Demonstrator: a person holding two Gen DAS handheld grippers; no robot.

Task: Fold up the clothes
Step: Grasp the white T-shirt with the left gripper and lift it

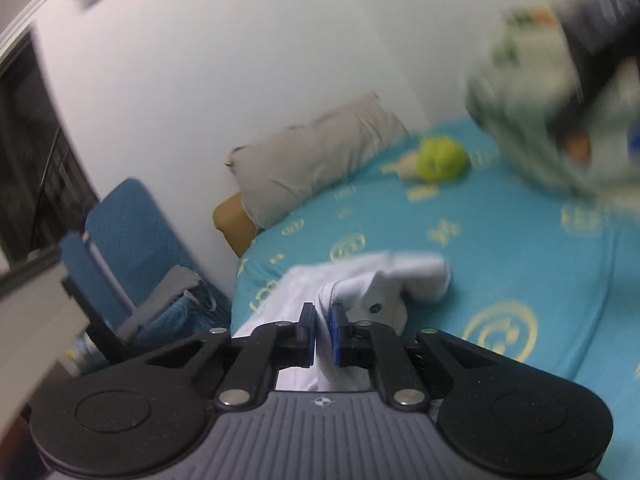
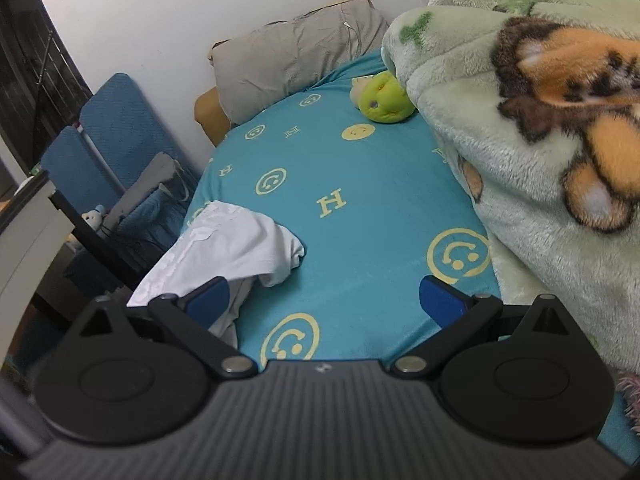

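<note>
A white garment (image 2: 232, 248) lies bunched at the left edge of the bed with the teal sheet (image 2: 360, 200), part of it hanging over the side. My left gripper (image 1: 322, 332) is shut on a fold of this white garment (image 1: 372, 280), with cloth pinched between the blue pads. My right gripper (image 2: 324, 300) is open and empty above the teal sheet, its left finger (image 2: 208, 300) just over the garment's lower edge. In the left wrist view the right gripper shows as a blur (image 1: 560, 108) at the upper right.
A green fleece blanket (image 2: 520, 140) is heaped on the right of the bed. A green plush toy (image 2: 382, 98) and a grey pillow (image 2: 296, 56) lie at the far end. A blue folding chair (image 2: 112, 152) stands left of the bed, against the white wall.
</note>
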